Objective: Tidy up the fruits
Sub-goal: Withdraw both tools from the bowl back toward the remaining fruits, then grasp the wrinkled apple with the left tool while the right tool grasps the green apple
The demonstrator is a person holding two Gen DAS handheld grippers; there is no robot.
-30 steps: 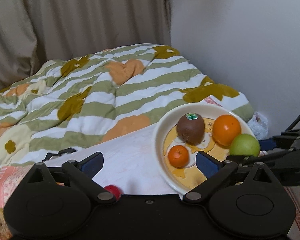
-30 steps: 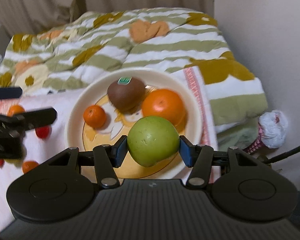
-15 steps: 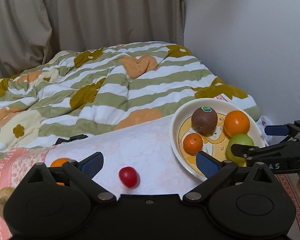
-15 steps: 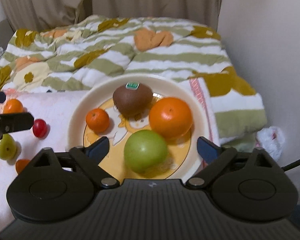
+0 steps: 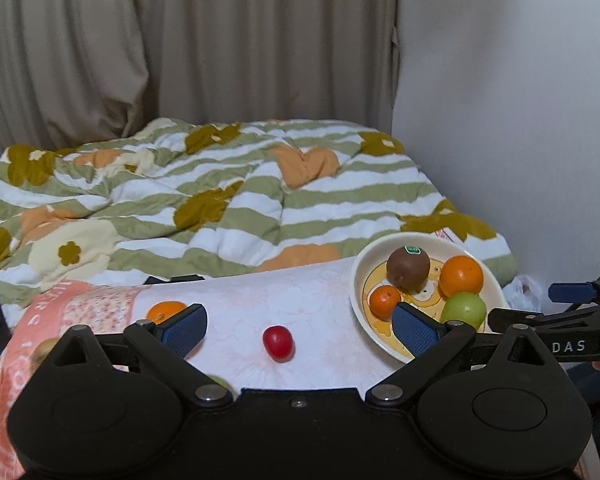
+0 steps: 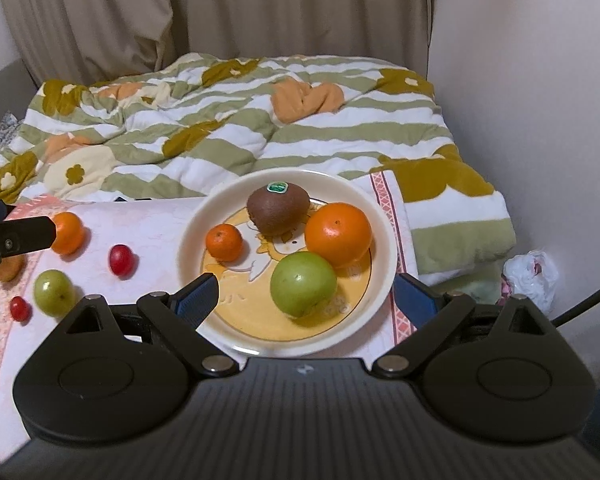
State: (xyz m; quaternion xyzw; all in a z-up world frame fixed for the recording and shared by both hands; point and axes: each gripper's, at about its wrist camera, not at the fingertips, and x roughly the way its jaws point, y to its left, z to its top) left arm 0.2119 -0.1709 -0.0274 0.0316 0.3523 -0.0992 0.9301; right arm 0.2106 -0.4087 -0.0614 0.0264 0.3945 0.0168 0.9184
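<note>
A cream plate (image 6: 384,280) with a yellow picture holds a kiwi (image 6: 278,210), a big orange (image 6: 338,234), a small mandarin (image 6: 224,242) and a green apple (image 6: 303,283). My right gripper (image 6: 306,300) hangs open just above the plate's near side, nothing between its fingers. On the pink cloth left of the plate lie a mandarin (image 6: 68,233), a red cherry tomato (image 6: 121,260), a small green fruit (image 6: 54,292) and another tomato (image 6: 20,308). My left gripper (image 5: 300,326) is open above the cloth, with the red tomato (image 5: 278,343) lying between and below its fingers.
A striped flower quilt (image 6: 260,120) covers the bed behind the cloth. Curtains hang at the back and a white wall (image 6: 540,100) stands on the right. A crumpled white bag (image 6: 534,276) lies on the floor by the wall. A brown fruit (image 6: 6,268) sits at the cloth's left edge.
My right gripper let go of the green apple, which now rests on the plate, and drew back and up. My left gripper pulled away from the plate toward the loose fruit.
</note>
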